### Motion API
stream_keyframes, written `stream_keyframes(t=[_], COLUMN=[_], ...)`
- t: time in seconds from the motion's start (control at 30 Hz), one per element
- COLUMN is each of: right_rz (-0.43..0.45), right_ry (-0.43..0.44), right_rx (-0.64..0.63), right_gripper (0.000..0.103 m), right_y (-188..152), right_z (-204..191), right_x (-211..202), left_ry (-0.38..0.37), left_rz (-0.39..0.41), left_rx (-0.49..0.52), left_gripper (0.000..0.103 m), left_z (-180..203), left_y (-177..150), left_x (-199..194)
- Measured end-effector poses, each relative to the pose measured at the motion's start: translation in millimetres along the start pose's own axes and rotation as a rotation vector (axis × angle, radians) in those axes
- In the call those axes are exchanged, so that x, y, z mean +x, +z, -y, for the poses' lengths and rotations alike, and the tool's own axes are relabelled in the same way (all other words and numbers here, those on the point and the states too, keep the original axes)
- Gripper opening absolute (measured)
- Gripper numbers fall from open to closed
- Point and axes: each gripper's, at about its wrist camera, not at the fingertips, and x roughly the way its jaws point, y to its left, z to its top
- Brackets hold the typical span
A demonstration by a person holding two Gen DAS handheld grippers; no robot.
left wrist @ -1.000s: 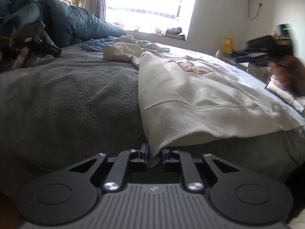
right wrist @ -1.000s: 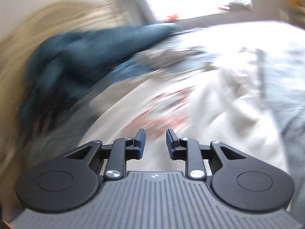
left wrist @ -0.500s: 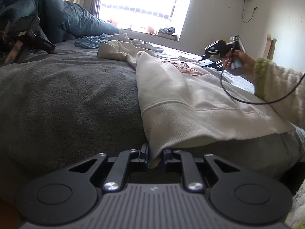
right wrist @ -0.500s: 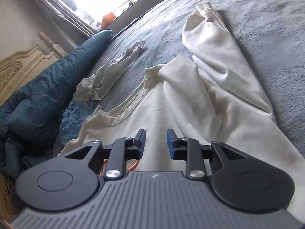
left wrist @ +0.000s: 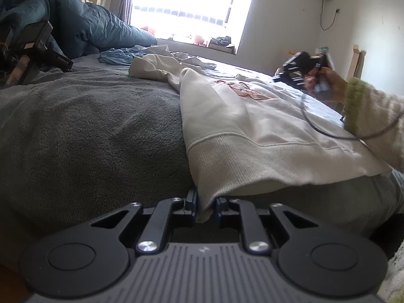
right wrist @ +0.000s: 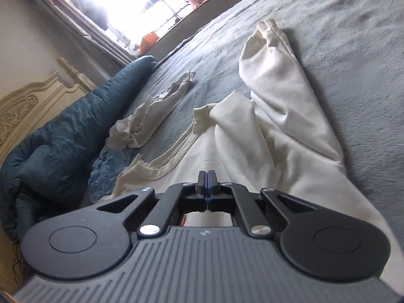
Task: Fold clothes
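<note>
A cream sweatshirt [left wrist: 252, 126] with a pink chest print lies spread on the grey bed blanket [left wrist: 88, 131]. My left gripper [left wrist: 205, 205] is shut on the ribbed hem corner of the sweatshirt at the bed's near edge. My right gripper [right wrist: 207, 179] is shut, jaws pressed together with no cloth visible between them, just above the sweatshirt's chest [right wrist: 227, 156] below the collar. It also shows in the left wrist view [left wrist: 300, 68], held in a hand over the sweatshirt's far side. One sleeve [right wrist: 275, 75] stretches away to the right.
A teal duvet [right wrist: 58, 151] is bunched by the carved headboard [right wrist: 27, 101]. A crumpled pale garment [right wrist: 151, 116] and a light blue garment [right wrist: 108, 166] lie beyond the collar. A dark device [left wrist: 27, 50] sits at the left. A window [left wrist: 186, 7] is behind.
My right gripper has shut its jaws and settled over the sweatshirt's chest. My left gripper keeps its hold on the hem corner.
</note>
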Motion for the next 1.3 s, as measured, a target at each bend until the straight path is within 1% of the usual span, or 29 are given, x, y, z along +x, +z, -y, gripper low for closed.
stream_keyframes(t=[0.17,0.3,0.37,0.47,0.57,0.6,0.73,0.77,0.87,0.97,1.03,1.1,1.13,1.17,1.2,1.23,1.3], right_rz=[0.017,0.048,0.073,0.135,0.199,0.225,0.334,0.360,0.390,0.340,0.275,0.189,0.146,0.106,0.086,0.091,0.102], right_ry=[0.057,0.110,0.131,0.122,0.077,0.054,-0.088,-0.142,-0.306,-0.499,-0.643,-0.760,-0.796,-0.830,-0.847,-0.854,-0.864], right_rx=[-0.017,-0.019,-0.009,0.004,0.036,0.050,0.113,0.136,0.202,0.311,0.348,0.371,0.412,0.453,0.482,0.495,0.511], right_gripper=[0.000,0.000,0.000,0.000,0.000,0.000,0.000,0.000,0.000,0.000,0.003,0.006,0.016,0.037,0.043,0.047,0.051], right_y=[-7,-24,-38,-65,-97,-109,-158,-171,-212,-255,-279,-295,-300,-304,-306,-306,-303], right_z=[5,15,26,47,74,83,122,134,169,209,231,250,260,269,274,277,279], right_x=[-72,-153,-200,-279,-358,-384,-480,-503,-558,-590,-599,-599,-597,-596,-595,-595,-593], left_ry=[0.005,0.008,0.010,0.018,0.030,0.034,0.054,0.059,0.072,0.079,0.084,0.088,0.090,0.092,0.094,0.096,0.099], left_rz=[0.007,0.014,0.018,0.020,0.020,0.018,0.009,0.006,-0.006,-0.017,-0.023,-0.032,-0.037,-0.042,-0.046,-0.049,-0.052], left_rx=[0.010,0.010,0.007,0.007,0.017,0.022,0.045,0.050,0.063,0.076,0.088,0.097,0.101,0.107,0.114,0.121,0.129], left_gripper=[0.016,0.016,0.016,0.016,0.016,0.016,0.016,0.016,0.016,0.016,0.017,0.017,0.016,0.016,0.016,0.016,0.016], left_z=[1,2,2,4,7,8,12,13,16,17,19,20,21,21,22,23,24], left_y=[-1,-2,-2,-2,-2,-2,0,1,3,5,6,7,8,9,10,10,11], left_x=[0,0,0,0,0,0,1,1,2,3,4,4,4,5,5,5,5])
